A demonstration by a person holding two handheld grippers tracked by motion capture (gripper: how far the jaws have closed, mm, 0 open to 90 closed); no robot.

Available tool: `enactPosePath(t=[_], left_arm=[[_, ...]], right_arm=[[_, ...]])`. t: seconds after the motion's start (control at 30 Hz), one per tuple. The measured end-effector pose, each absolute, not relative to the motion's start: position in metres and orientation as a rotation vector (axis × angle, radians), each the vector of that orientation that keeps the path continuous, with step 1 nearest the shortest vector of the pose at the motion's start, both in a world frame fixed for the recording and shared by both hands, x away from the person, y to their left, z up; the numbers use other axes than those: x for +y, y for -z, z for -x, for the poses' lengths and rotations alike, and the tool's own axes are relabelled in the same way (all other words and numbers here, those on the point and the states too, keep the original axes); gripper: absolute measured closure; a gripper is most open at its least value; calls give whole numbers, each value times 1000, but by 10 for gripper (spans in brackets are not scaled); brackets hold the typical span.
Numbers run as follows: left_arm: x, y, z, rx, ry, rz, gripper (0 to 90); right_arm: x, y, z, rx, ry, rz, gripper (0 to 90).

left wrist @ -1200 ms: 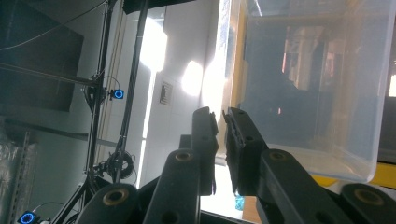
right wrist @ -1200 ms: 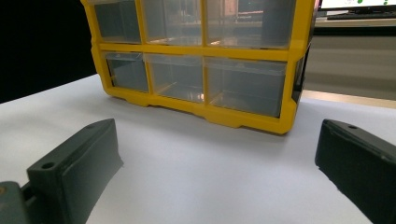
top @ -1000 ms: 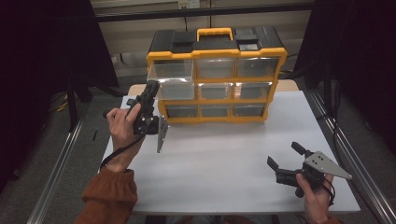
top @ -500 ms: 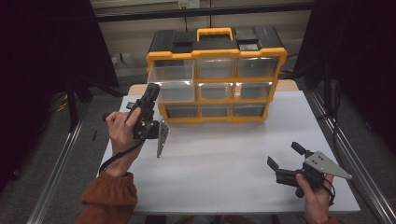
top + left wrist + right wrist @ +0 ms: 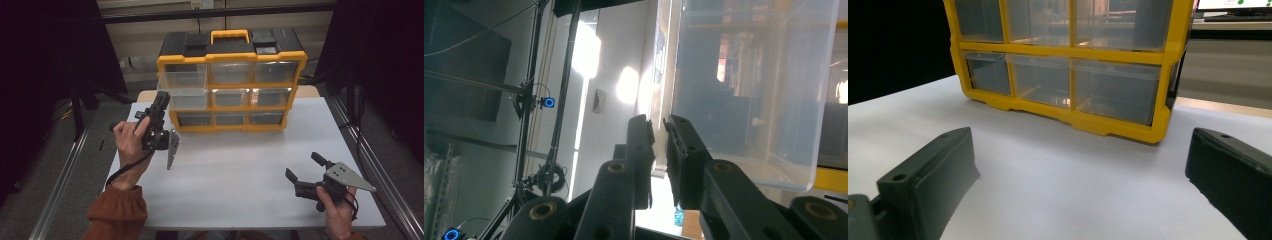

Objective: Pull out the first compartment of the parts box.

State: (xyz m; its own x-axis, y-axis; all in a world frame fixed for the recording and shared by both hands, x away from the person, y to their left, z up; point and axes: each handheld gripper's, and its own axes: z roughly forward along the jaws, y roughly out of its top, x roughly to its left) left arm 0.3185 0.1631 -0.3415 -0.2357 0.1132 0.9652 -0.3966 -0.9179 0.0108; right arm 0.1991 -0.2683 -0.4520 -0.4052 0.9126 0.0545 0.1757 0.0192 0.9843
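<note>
My left gripper (image 5: 161, 102), jaws nearly together, clamps the left-middle drawer (image 5: 186, 99) of the yellow organizer (image 5: 231, 56). Right gripper (image 5: 306, 172) rests apart, well before it. No readable labels.

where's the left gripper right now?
High view: the left gripper is at the table's left, raised against the yellow organizer's left end, jaws nearly shut by the protruding middle-left clear drawer.

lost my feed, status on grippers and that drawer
Left gripper nearly shut at clear drawer's edge. Right gripper open, on table. Nothing in the way.
</note>
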Motion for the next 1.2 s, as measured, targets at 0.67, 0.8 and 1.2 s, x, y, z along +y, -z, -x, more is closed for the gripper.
enactPosePath(t=[0.67,0.8,1.2], left_arm=[[160,343,-321,-291,-2091,-1662,539],[163,341,-323,-188,-1987,-1632,334],[169,337,-332,126,-1674,-1633,89]], right_arm=[[-268,452,-199,1648,-1445,-1126,0],[-268,452,-199,1650,-1443,-1123,0],[-268,452,-199,1656,-1444,-1123,0]])
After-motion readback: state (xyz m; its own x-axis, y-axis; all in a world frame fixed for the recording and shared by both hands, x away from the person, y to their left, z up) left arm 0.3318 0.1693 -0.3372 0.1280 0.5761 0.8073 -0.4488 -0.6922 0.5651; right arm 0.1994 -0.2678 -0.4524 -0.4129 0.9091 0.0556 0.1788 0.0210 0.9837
